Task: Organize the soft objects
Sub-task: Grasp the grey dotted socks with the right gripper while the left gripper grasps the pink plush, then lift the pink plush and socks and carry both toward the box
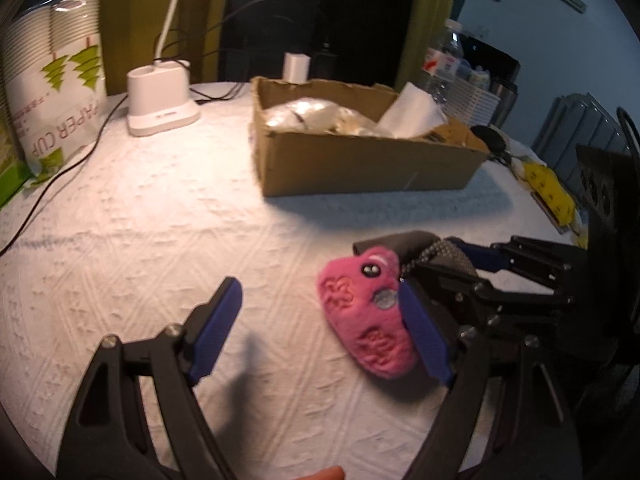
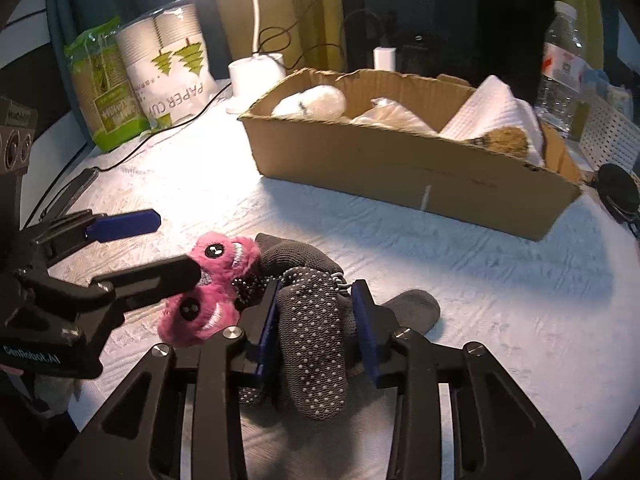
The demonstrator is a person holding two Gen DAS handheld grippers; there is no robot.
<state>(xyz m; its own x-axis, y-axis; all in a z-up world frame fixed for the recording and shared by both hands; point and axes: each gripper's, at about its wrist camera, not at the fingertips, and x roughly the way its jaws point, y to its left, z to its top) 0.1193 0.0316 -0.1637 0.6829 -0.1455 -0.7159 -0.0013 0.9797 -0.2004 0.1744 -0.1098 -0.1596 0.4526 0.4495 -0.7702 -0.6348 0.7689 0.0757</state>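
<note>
A pair of grey slipper socks with pink furry monster toes lies on the white tablecloth. In the right wrist view my right gripper (image 2: 318,300) is shut on the grey dotted sock (image 2: 316,344); the pink furry toes (image 2: 208,292) lie to its left. In the left wrist view my left gripper (image 1: 320,316) is open, its right finger (image 1: 424,336) touching the pink toe (image 1: 364,312), its left finger apart on bare cloth. The left gripper also shows at the left of the right wrist view (image 2: 168,248), open beside the pink toes.
An open cardboard box (image 2: 400,160) holding white and tan soft items stands beyond the socks, also seen in the left wrist view (image 1: 360,160). A paper cup pack (image 2: 168,68), a white lamp base (image 1: 160,104), cables and a water bottle (image 2: 560,60) ring the table's back.
</note>
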